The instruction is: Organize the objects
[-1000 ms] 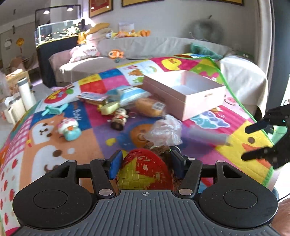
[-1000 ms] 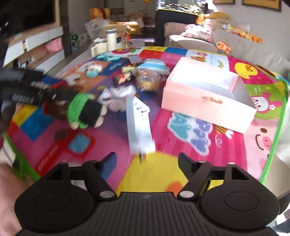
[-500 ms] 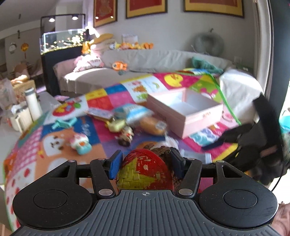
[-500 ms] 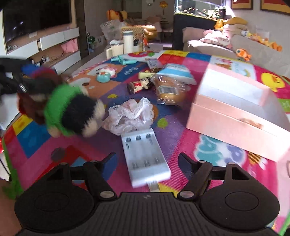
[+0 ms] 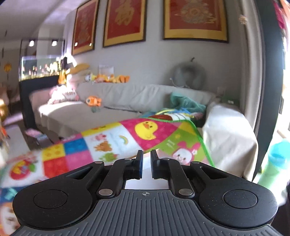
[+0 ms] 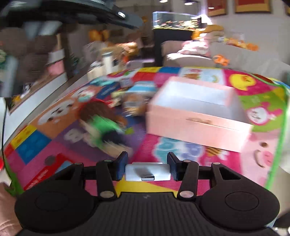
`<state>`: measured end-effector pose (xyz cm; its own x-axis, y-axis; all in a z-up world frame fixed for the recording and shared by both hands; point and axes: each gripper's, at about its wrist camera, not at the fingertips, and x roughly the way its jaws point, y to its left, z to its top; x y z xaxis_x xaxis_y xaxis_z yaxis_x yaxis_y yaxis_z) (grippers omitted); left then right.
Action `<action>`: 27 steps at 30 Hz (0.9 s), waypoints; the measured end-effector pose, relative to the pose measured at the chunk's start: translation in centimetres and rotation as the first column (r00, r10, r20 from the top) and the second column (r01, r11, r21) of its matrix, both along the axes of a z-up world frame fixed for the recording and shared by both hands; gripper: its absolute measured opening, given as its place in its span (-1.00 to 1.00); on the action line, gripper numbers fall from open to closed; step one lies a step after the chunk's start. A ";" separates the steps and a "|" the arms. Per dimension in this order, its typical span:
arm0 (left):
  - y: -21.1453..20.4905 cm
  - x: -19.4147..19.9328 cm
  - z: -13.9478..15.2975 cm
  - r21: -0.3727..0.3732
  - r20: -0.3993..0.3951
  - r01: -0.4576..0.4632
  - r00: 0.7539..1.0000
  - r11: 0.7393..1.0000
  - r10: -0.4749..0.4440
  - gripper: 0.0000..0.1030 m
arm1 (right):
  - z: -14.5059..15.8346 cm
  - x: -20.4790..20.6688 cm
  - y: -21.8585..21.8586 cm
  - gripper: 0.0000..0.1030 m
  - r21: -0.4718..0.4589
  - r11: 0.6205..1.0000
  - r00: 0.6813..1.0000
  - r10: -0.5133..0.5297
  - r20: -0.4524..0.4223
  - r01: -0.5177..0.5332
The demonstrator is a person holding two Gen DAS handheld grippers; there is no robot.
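Observation:
In the right wrist view my right gripper is shut on a white battery charger, its USB plug facing the camera. A plush doll with a green body and brown hair lies blurred on the colourful play mat, left of the open pink box. In the left wrist view my left gripper is nearly shut and empty, raised high and facing the sofa. A white surface shows just below its fingers.
Blurred toys and snack packets lie behind the doll. A grey sofa with plush toys stands beyond the mat. A fish tank is at the left. My left device's underside hangs overhead.
My left gripper let go of the doll, closed and rose to face the sofa. The doll now lies on the mat. My right gripper closed on the white charger.

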<state>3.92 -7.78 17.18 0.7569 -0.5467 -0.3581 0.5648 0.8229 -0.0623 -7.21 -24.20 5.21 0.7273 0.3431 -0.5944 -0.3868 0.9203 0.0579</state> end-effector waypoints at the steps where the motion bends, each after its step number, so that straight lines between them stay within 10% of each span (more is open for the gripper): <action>1: -0.3 0.7 -0.4 -0.028 -0.039 0.006 0.999 1.000 -0.007 -0.79 | -0.1 -0.1 -0.8 -0.08 0.017 1.000 1.000 -0.021 -0.005 0.021; 9: 3.2 -3.4 -4.7 0.142 -0.113 -0.091 0.988 0.986 0.107 -0.73 | -2.9 1.0 -2.2 -0.01 0.059 0.996 0.997 -0.056 -0.053 0.059; 15: 10.3 -8.2 -8.2 0.288 -0.230 -0.329 0.888 0.899 0.398 -0.73 | -3.6 1.9 -0.9 0.59 0.102 0.992 0.995 -0.072 -0.064 0.078; 21: 12.8 -10.4 -13.1 0.394 -0.400 -0.247 0.821 0.885 0.407 -0.70 | -4.3 2.3 -1.0 0.87 0.097 0.987 0.988 -0.117 -0.101 0.127; 27: 10.2 -9.5 -13.6 0.356 -0.360 -0.222 0.864 0.908 0.352 -0.72 | -4.6 2.5 -1.2 1.00 0.102 0.982 0.981 -0.145 -0.127 0.158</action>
<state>-5.60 2.40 3.59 0.6137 -0.1484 -0.7755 0.2772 0.9601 0.0357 -4.67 -25.43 0.61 0.7023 0.3036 -0.6439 -0.2278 0.9528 0.2007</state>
